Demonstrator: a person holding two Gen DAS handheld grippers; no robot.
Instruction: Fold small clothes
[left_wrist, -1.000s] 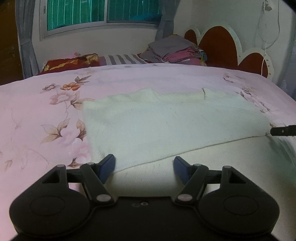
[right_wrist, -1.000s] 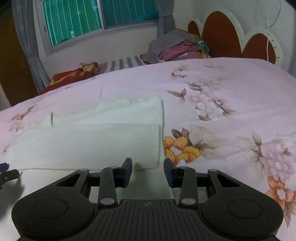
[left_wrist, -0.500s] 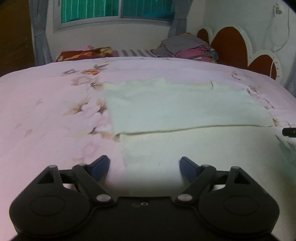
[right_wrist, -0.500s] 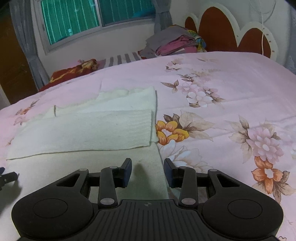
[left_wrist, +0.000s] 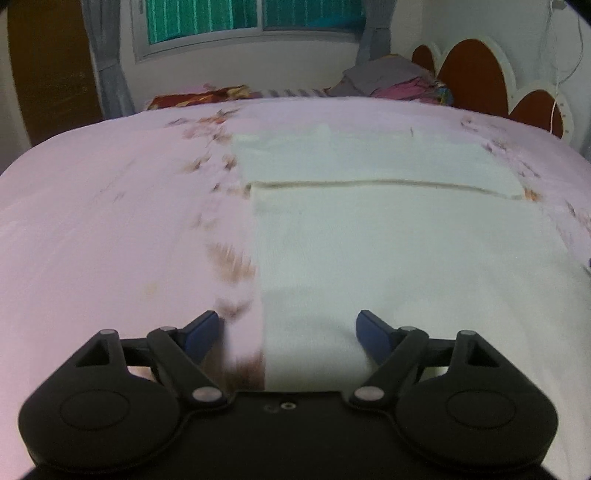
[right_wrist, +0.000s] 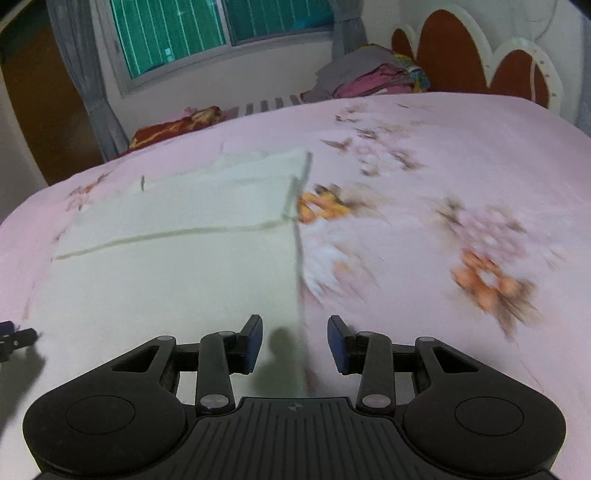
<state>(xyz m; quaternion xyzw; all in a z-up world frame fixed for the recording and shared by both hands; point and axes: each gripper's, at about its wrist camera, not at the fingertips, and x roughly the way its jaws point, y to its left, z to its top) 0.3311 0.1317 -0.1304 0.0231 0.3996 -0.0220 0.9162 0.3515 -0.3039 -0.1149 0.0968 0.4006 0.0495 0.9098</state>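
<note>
A cream white cloth (left_wrist: 399, 243) lies flat on the pink floral bed, its far part folded over so a fold edge runs across it; it also shows in the right wrist view (right_wrist: 177, 266). My left gripper (left_wrist: 288, 330) is open and empty above the cloth's near left edge. My right gripper (right_wrist: 295, 341) is open and empty above the cloth's near right edge. The tip of the left gripper (right_wrist: 16, 338) shows at the left rim of the right wrist view.
The pink floral bedsheet (left_wrist: 110, 229) spreads to both sides. A pile of clothes (right_wrist: 373, 74) and a red pillow (right_wrist: 173, 125) lie at the far side by the window. A red and white headboard (left_wrist: 480, 77) stands at the right.
Both grippers have pulled back toward the near end of the cloth, so more of it lies in front of them. Both have stayed open and empty.
</note>
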